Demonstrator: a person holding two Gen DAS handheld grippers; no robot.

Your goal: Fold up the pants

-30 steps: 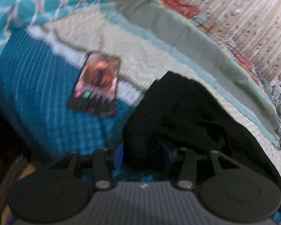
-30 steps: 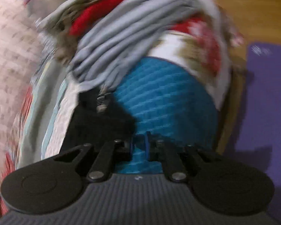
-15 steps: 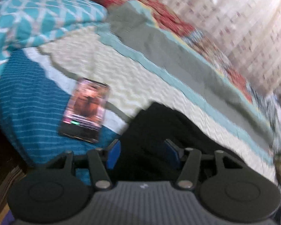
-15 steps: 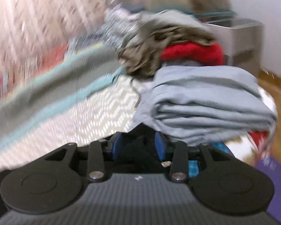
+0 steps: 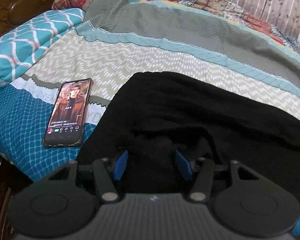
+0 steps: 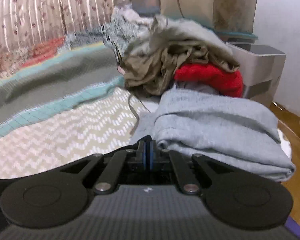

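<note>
Black pants (image 5: 200, 108) lie lengthwise, near-left to far-right, across the bedspread (image 5: 130, 60).

Phone (image 5: 69, 113) left of pants (image 5: 200, 116), both on bed (image 5: 150, 64)

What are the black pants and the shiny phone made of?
Black pants: soft matte cloth, likely knit cotton; they slump and crease. Phone: glossy glass front that glows, in a dark case, probably rubbery plastic.

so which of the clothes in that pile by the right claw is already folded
The grey garment, lying in flat folded layers nearest the right claw. The olive one and the red one behind it are crumpled.
</note>
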